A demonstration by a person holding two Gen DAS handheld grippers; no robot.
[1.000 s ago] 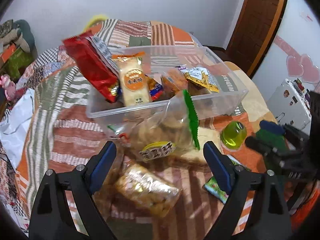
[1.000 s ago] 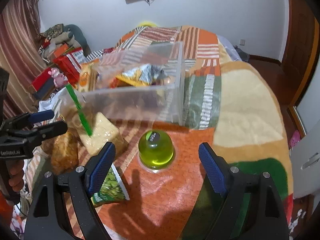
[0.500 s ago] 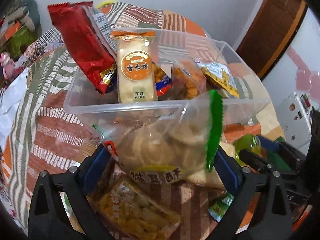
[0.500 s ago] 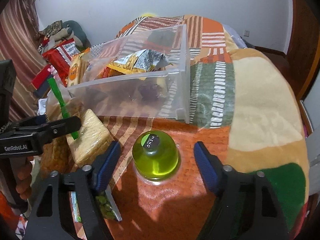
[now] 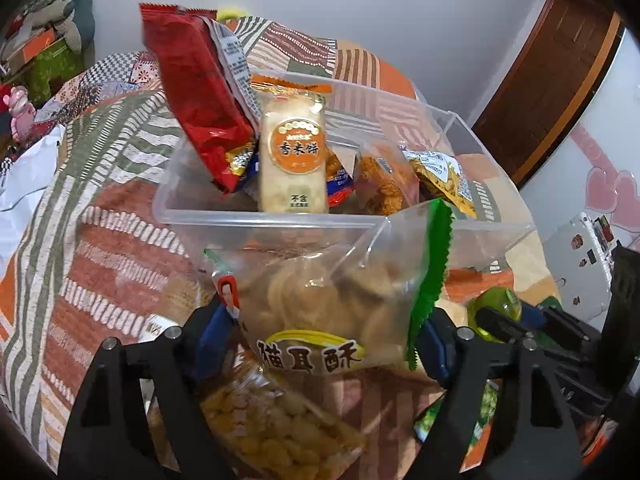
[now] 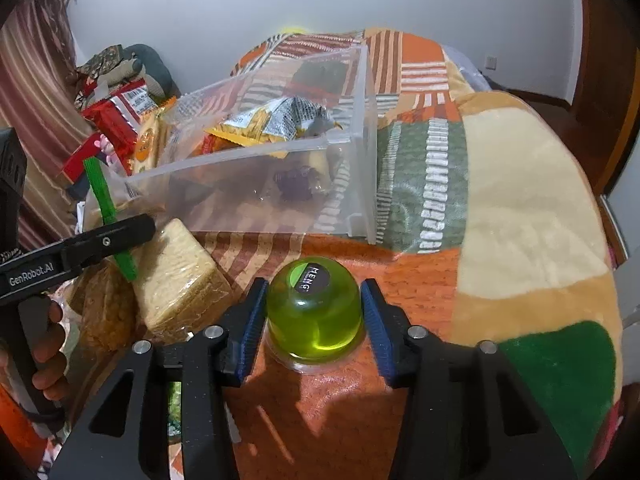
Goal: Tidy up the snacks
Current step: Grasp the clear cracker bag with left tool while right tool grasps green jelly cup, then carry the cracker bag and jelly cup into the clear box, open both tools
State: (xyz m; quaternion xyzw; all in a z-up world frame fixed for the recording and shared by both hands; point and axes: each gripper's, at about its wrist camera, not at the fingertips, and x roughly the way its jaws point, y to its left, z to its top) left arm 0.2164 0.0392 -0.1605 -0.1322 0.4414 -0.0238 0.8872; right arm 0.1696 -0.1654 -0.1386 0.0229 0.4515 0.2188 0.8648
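My left gripper (image 5: 326, 340) has its jaws closing on a clear bag of crisps (image 5: 332, 292) with a green sealed edge. Both blue pads touch the bag's sides. The bag leans against the front wall of a clear plastic box (image 5: 280, 220) that holds several snack packs, among them a red bag (image 5: 196, 92) and a rice cracker pack (image 5: 292, 160). In the right wrist view my right gripper (image 6: 312, 316) is closing around a green jelly cup (image 6: 312, 304) standing on the orange blanket, with its pads against the cup's sides. The clear box (image 6: 240, 164) lies beyond it.
A bag of yellow puffed snack (image 5: 280, 420) lies under the left gripper. A wrapped bread slice (image 6: 180, 280) sits left of the cup, and a green pea pack (image 5: 484, 404) lies nearby. A person's hand (image 6: 44, 340) holds the left tool. A white case (image 5: 580, 256) stands to the right.
Both grippers came nearer to their snacks and narrowed. The left jaws now touch the crisps bag's sides, and the right jaws went from wide apart to hugging the jelly cup.
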